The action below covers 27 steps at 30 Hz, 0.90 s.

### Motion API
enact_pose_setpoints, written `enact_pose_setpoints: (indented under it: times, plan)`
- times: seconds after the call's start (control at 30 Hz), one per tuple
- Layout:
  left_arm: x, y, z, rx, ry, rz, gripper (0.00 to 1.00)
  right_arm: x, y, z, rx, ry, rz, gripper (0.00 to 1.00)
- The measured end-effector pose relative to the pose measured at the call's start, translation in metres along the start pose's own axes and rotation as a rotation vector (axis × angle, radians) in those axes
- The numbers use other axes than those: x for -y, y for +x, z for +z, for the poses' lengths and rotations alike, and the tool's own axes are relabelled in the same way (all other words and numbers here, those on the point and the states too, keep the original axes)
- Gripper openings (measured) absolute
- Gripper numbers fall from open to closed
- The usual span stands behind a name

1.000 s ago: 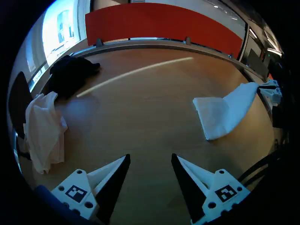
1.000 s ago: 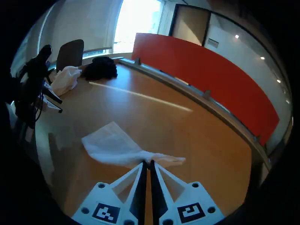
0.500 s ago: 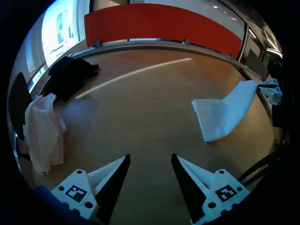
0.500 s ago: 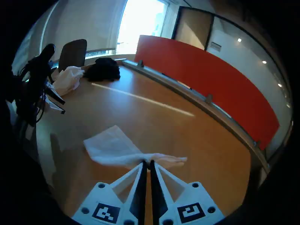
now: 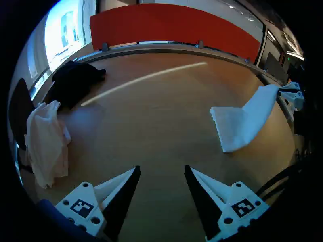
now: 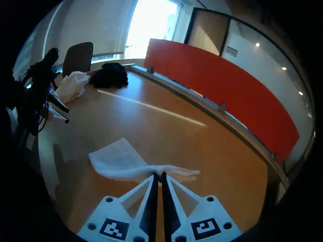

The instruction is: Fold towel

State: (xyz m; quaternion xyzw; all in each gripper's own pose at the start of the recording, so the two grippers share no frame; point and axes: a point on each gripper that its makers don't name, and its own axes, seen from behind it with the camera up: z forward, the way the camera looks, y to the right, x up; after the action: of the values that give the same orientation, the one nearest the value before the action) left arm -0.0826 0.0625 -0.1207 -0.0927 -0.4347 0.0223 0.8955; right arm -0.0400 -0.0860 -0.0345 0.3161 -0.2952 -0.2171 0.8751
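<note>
A white towel (image 5: 242, 121) lies partly on the wooden table (image 5: 161, 113), its far end lifted toward the right. My right gripper (image 6: 158, 176) is shut on that lifted edge of the white towel (image 6: 121, 161), and it also appears as the right gripper (image 5: 292, 93) at the right edge of the left gripper view. My left gripper (image 5: 160, 169) hovers open above bare table, well to the left of the towel, nothing between its fingers. The left gripper (image 6: 54, 105), held by a dark-sleeved hand, is seen at the left of the right gripper view.
A crumpled white cloth (image 5: 46, 141) and a black garment (image 5: 74, 78) lie at the table's left end. A dark chair (image 6: 76, 58) stands beyond. A red partition (image 5: 173, 24) runs along the table's far edge.
The right gripper has raised the towel's held edge slightly; the towel's lying part shifted a little. The left gripper has barely moved.
</note>
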Motion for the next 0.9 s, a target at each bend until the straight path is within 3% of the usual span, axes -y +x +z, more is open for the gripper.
enact_pose_setpoints:
  times: [0.57,0.9]
  plan:
    - [-0.003,0.005,-0.002,-0.012,-0.003,-0.004,0.81,0.032,0.013,0.017,-0.006,0.071,-0.044,0.06]
    - [-0.005,0.007,-0.004,-0.019,-0.006,-0.006,0.8,0.069,0.019,0.031,-0.006,0.147,-0.063,0.06]
